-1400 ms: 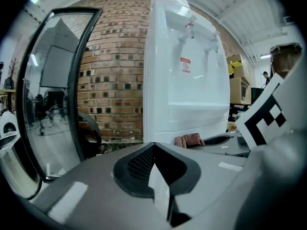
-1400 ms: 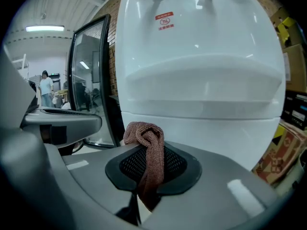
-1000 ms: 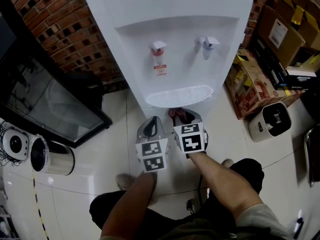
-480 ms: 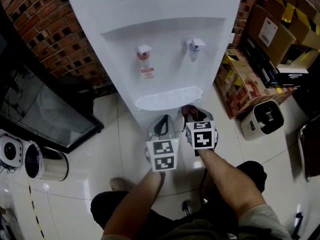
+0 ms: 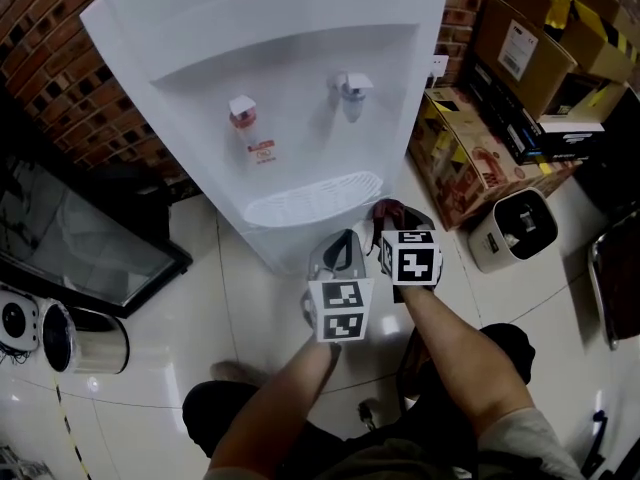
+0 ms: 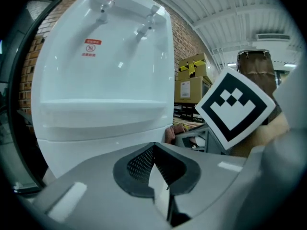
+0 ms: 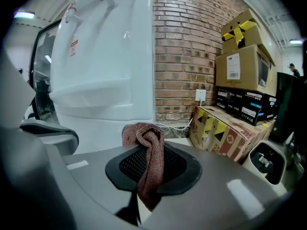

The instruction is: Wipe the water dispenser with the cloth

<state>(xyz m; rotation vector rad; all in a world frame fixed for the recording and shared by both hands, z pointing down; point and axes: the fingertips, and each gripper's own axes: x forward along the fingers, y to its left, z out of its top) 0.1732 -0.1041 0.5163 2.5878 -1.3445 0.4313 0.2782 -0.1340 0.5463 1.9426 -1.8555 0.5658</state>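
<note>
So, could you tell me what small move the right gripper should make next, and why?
Probably ease the right gripper forward until the cloth meets the water dispenser: its jaws are shut on the cloth, which appears just short of the white front.

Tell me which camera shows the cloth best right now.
The right gripper view: the cloth hangs bunched between the closed jaws, centre frame. The head view shows only a tuft beyond the marker cube; the left gripper view, a small scrap.
</note>
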